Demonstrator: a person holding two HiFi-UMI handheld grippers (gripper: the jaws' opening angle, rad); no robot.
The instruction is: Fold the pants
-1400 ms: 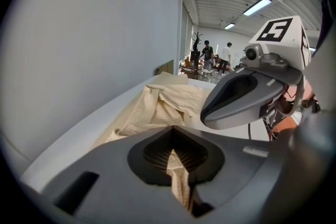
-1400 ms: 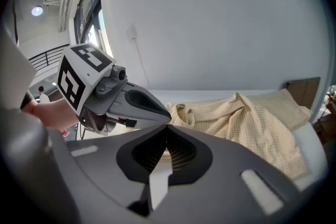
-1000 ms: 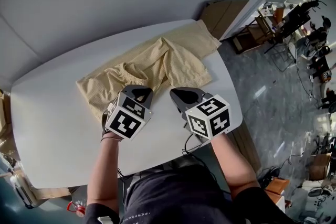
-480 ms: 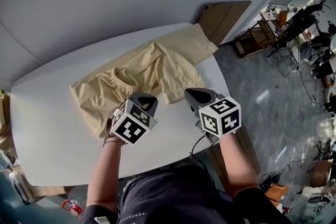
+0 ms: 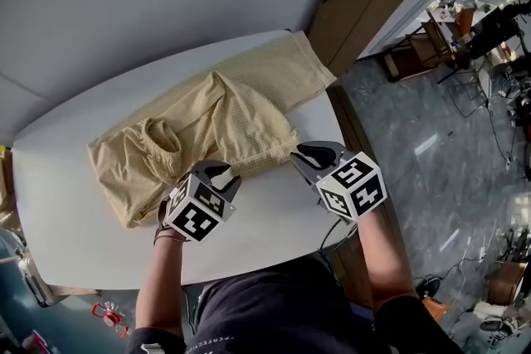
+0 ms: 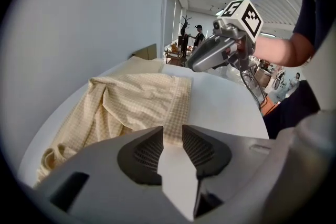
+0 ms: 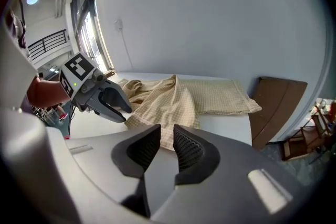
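From the head view, the tan pants (image 5: 207, 124) lie spread and a bit bunched on the far half of the white table (image 5: 274, 220). One leg reaches the far right corner, near a brown board (image 5: 357, 16) that leans on the wall. The left gripper (image 5: 217, 172) is just at the near edge of the pants. The right gripper (image 5: 319, 152) is just beside the hem, over bare table.

In the left gripper view, its jaws are a little apart, with only a thin gap. Nothing is in the gap. The hem of the pants lies right in front of the tips. The right gripper hangs over the table further on.

In the right gripper view, its jaws also show a thin gap with nothing in it. The pants lie just ahead, and the left gripper sits at their edge on the left.
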